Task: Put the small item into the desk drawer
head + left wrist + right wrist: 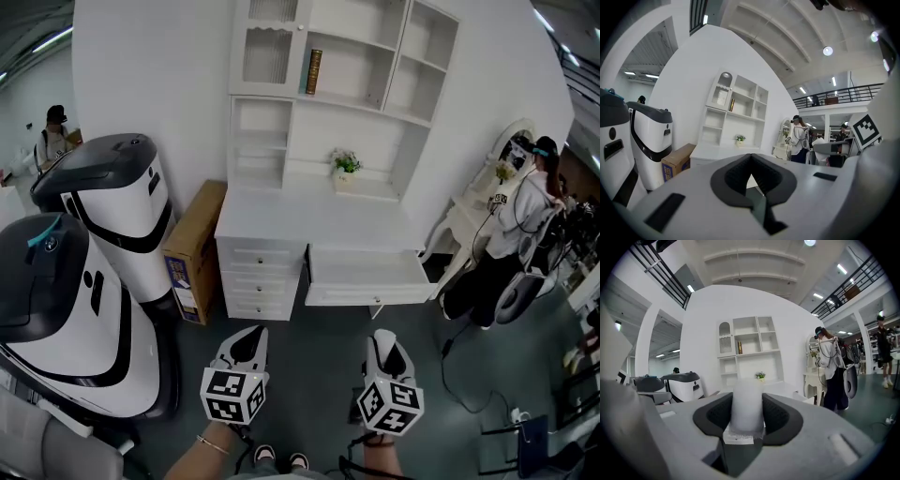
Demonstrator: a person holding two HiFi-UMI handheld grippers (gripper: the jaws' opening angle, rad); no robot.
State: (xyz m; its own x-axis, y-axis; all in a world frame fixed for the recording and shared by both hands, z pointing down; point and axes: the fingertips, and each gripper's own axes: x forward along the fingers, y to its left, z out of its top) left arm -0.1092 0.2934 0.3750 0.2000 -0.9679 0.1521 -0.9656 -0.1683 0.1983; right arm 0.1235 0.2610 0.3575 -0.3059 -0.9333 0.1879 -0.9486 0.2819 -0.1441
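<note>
You are standing in a big industrial hall fitted out like a home, not a real house. The white desk (309,225), its drawer (370,279) open, carries shelves (328,84) and a potted plant (345,164) and backs onto a free-standing curved wall (159,75). Left of the desk stand large white-and-black machines (112,202) and a cardboard box (195,248). Right of it, another person (525,211) stands at a dressing table (464,220). High above the desk hang ceiling lamps (828,50), with a railed gallery (843,96) to its right.
</note>
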